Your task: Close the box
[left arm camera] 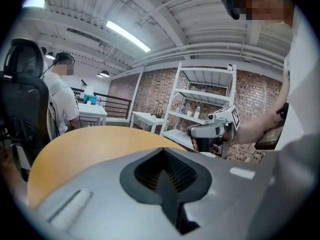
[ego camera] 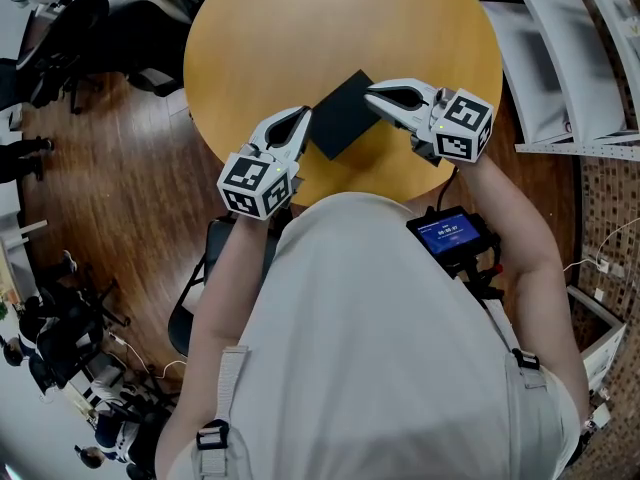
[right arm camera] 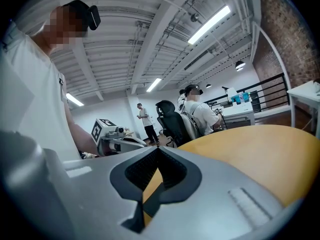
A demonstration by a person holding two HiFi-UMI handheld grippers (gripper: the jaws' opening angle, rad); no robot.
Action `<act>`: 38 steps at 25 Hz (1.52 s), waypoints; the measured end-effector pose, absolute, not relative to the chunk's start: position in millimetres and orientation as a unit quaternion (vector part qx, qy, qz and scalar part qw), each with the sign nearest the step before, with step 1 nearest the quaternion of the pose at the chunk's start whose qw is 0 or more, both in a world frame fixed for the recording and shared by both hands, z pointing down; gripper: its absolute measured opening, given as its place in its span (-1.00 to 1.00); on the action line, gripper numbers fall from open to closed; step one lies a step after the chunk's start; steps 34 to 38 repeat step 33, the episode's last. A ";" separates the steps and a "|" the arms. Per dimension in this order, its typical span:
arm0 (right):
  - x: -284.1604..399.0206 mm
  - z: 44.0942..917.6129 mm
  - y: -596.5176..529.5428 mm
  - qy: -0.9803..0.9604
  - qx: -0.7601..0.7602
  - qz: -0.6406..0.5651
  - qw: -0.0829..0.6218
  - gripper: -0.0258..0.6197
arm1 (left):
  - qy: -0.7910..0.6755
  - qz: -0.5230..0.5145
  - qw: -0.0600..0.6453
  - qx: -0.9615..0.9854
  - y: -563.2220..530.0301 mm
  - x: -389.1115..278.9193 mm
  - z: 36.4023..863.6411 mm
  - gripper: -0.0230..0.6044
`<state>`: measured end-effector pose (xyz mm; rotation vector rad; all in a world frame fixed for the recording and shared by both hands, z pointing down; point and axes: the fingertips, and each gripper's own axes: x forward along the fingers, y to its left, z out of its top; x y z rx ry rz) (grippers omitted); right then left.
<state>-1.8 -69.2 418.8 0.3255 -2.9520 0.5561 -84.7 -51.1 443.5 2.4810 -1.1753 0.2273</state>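
Note:
A flat black box [ego camera: 340,114] lies on the round wooden table [ego camera: 300,28], near its front edge, with its lid down. My left gripper [ego camera: 303,114] is shut, with its tip at the box's left side. My right gripper [ego camera: 369,93] is also shut, and its tip is at the box's right corner. Whether either tip touches the box I cannot tell. In the left gripper view the closed left gripper [left arm camera: 162,153] points over the table [left arm camera: 85,144] towards the right gripper [left arm camera: 214,130]. In the right gripper view the right gripper [right arm camera: 157,152] faces the left gripper [right arm camera: 114,138]. The box is hidden in both gripper views.
A white shelf unit [ego camera: 560,68] stands right of the table. Office chairs [ego camera: 60,38] and people are to the left on the wooden floor [ego camera: 100,188]. A small device with a blue screen [ego camera: 447,236] hangs at the person's waist.

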 end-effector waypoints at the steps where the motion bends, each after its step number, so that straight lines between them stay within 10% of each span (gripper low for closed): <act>1: -1.0 418.1 -68.6 -0.976 0.108 0.182 0.059 -0.92 | -0.418 0.081 0.191 0.884 -51.0 -83.8 443.2 -0.93; 38: 0.6 424.1 -65.6 -0.975 0.117 0.178 0.063 -0.92 | -0.408 0.089 0.196 0.887 -50.3 -78.7 447.9 -0.93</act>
